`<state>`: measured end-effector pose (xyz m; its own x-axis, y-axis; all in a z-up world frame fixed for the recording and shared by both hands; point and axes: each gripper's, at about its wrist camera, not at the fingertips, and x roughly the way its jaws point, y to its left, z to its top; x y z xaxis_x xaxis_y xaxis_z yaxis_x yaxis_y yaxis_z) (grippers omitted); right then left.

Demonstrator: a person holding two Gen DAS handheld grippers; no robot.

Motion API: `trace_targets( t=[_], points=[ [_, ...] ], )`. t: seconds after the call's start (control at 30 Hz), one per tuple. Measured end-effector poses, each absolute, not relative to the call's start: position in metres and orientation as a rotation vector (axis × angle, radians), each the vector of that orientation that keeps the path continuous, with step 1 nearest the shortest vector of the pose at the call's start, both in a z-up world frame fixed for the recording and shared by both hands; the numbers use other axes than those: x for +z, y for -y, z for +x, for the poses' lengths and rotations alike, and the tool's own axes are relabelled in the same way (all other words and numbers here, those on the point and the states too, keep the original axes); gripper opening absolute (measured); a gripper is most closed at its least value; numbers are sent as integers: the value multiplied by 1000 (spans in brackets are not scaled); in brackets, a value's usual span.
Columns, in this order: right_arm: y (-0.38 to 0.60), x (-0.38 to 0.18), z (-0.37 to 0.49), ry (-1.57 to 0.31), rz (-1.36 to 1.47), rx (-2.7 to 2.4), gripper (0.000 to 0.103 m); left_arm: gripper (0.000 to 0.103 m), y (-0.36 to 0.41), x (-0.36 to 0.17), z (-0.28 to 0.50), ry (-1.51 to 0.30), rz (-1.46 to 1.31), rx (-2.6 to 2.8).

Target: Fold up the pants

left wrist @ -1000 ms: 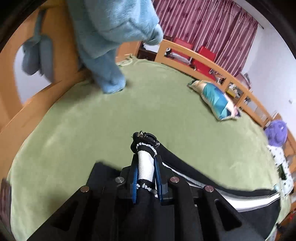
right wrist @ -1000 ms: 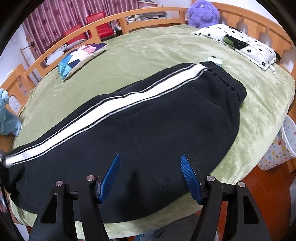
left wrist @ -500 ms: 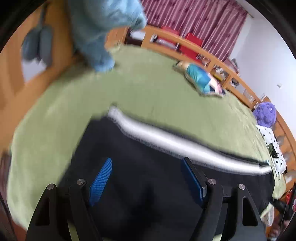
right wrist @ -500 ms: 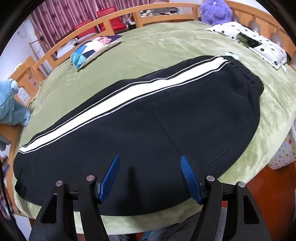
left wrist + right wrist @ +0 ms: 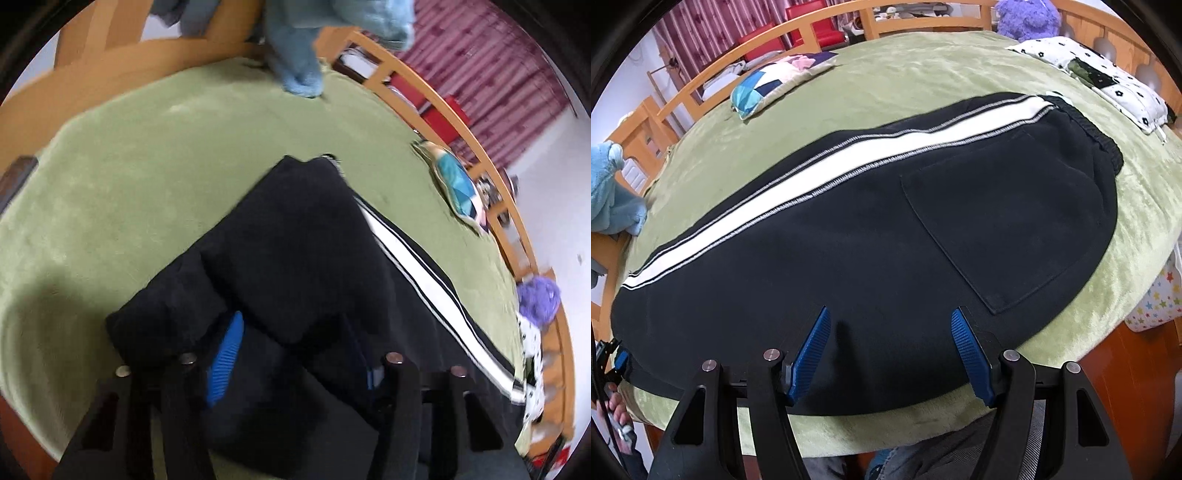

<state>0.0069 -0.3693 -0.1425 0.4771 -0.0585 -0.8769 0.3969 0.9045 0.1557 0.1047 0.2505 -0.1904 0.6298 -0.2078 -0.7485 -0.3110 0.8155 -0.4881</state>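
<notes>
Two grippers over one pair of black pants (image 5: 871, 236), spread lengthwise on green bed cover (image 5: 923, 77). White side stripe (image 5: 820, 168) along far edge in right wrist view; elastic waistband (image 5: 1104, 144) at right end; patch pocket (image 5: 1004, 236) facing up.

Right gripper (image 5: 890, 354): spread wide, blue pads (image 5: 971, 354) clear of cloth, nothing between them; poised above near edge of pants, roughly mid-length.

Left gripper (image 5: 295, 354): at leg end, jaws closing. Fold of black fabric bunched between the fingers; left blue pad (image 5: 225, 358) visible, right one mostly hidden by cloth. Cannot tell yet whether pads press on fabric. Leg cuff (image 5: 306, 166) lying beyond the tips on the cover. Frame blurred.

Around: patterned cushion (image 5: 775, 85) beyond pants; blue plush (image 5: 299, 62) at wooden bed rail (image 5: 436, 96); purple plush (image 5: 1027, 18) and spotted pillow (image 5: 1108, 81) past waistband.
</notes>
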Motion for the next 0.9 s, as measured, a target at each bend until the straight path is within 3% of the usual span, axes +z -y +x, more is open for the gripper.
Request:
trace_targets(
  t=[0.13,0.2,0.5,0.9],
  points=[
    [373,-149,8,-1060,399,-301,68,37,-252,-193,114,-891,-652,85],
    [373,-150,11,-1062,411,-301,68,7,-253,-192,118,-899,-662,84],
    [368,-134,6,-995,413,-256,68,5,-269,-130,64,-813,-630,30],
    [400,-128,-29,-934,489,-255,68,5,-261,-136,24,-861,-592,94]
  ],
)
